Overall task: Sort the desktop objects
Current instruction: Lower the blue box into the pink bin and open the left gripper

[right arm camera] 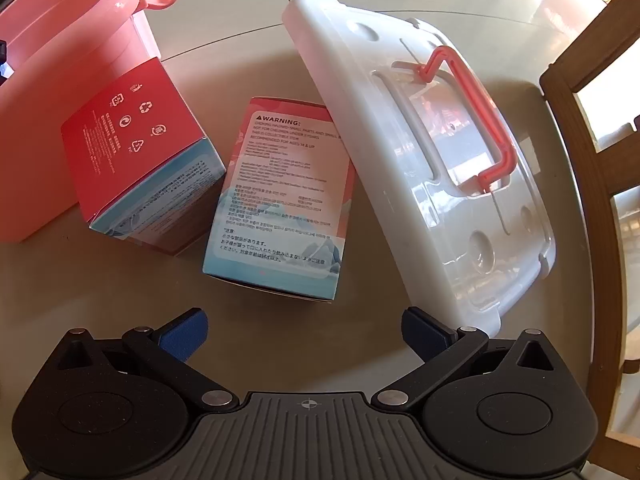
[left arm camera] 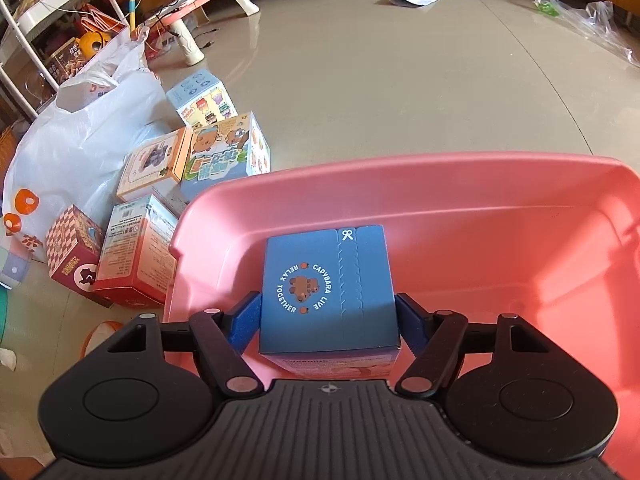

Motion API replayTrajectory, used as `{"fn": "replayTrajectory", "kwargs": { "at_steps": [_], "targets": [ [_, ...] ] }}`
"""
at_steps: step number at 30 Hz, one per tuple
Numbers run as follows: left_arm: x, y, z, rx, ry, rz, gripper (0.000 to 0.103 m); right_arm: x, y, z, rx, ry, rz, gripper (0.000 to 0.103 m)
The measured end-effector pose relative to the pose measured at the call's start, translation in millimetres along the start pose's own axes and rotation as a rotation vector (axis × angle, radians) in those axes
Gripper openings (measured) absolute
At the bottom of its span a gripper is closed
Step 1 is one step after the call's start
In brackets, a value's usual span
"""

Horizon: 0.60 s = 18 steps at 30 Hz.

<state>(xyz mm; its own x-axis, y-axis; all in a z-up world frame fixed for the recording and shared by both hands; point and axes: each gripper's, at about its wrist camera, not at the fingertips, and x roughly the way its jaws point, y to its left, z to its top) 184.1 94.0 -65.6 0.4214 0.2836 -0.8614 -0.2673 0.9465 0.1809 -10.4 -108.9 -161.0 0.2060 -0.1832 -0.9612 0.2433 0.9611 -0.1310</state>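
My left gripper [left arm camera: 329, 320] is shut on a blue capybara box [left arm camera: 326, 288] and holds it inside the pink storage bin [left arm camera: 400, 172]; the blue pads [left arm camera: 244, 322] press its two sides. My right gripper [right arm camera: 305, 334] is open and empty above the floor. Just ahead of it lies a pink-and-blue box with a warning label [right arm camera: 280, 200]. A red-and-blue box [right arm camera: 140, 156] lies to its left against the pink bin [right arm camera: 48, 80].
A white bin lid with a pink handle [right arm camera: 424, 152] lies right of the boxes. Several toy boxes [left arm camera: 216, 152] and a white plastic bag [left arm camera: 80, 132] sit left of the bin. A pink toy table [left arm camera: 200, 4] and a shelf stand behind. A wooden chair frame [right arm camera: 592, 200] is at right.
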Motion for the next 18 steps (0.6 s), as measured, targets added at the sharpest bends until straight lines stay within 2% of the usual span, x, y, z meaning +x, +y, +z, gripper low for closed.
{"fn": "replayTrajectory", "kwargs": {
  "at_steps": [5,12,14,18],
  "targets": [
    [-1,-10,-3,0.102,-0.043,0.017,0.072,-1,-3,0,0.001,0.002,0.000,0.103],
    [5,-1,0,0.028,0.032,0.026,0.075,-4,-1,2,-0.015,-0.005,-0.005,0.102],
    [3,4,1,0.003,0.035,0.024,0.082,-6,-1,2,-0.030,-0.013,-0.008,0.100],
    [-13,12,4,-0.052,0.038,0.000,0.088,-19,2,5,-0.048,-0.036,0.030,0.099]
  ]
}}
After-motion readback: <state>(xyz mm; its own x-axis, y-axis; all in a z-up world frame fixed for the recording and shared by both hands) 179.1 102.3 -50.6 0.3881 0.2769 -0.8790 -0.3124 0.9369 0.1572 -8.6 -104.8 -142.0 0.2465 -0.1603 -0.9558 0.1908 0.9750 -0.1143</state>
